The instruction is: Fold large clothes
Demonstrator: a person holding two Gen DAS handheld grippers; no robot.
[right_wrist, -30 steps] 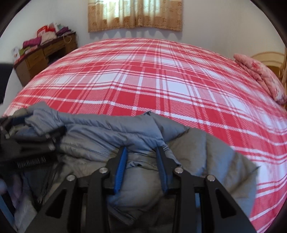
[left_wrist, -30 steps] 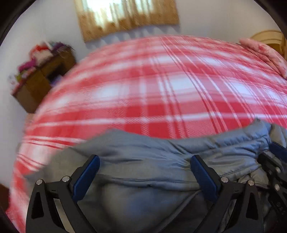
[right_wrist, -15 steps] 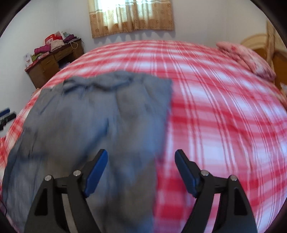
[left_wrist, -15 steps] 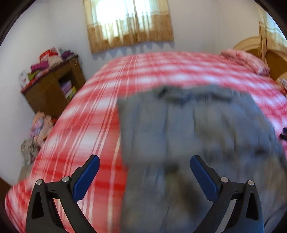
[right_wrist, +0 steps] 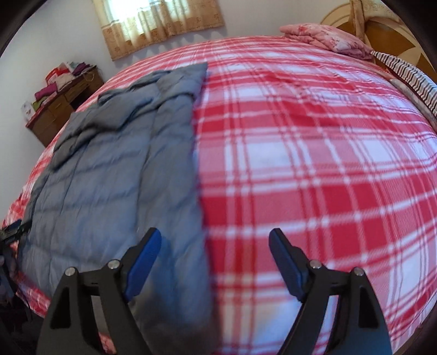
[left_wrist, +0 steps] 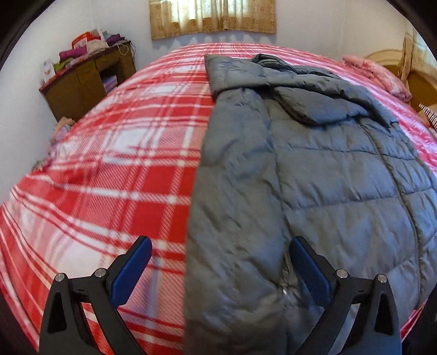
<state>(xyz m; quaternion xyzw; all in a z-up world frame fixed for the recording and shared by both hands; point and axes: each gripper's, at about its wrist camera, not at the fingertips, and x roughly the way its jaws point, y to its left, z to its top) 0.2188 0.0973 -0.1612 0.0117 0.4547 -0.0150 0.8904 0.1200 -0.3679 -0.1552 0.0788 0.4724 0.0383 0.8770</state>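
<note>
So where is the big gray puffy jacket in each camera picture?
Left wrist: the gray puffer jacket fills the right half, spread flat on the red plaid bed.
Right wrist: the jacket lies in the left half.
Shared landmark: the wooden dresser piled with clothes, at the left of both.

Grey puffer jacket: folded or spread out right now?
Mostly spread. The grey puffer jacket lies flat lengthwise on the plaid bedspread, its quilted panels open to view; only its far end is bunched and folded over.

A big bed [left_wrist: 114, 169] with a red checked cover fills the room. At 12 o'clock, a curtained window [left_wrist: 213, 16] glows. At 10 o'clock stands a brown desk [left_wrist: 87, 79].
</note>
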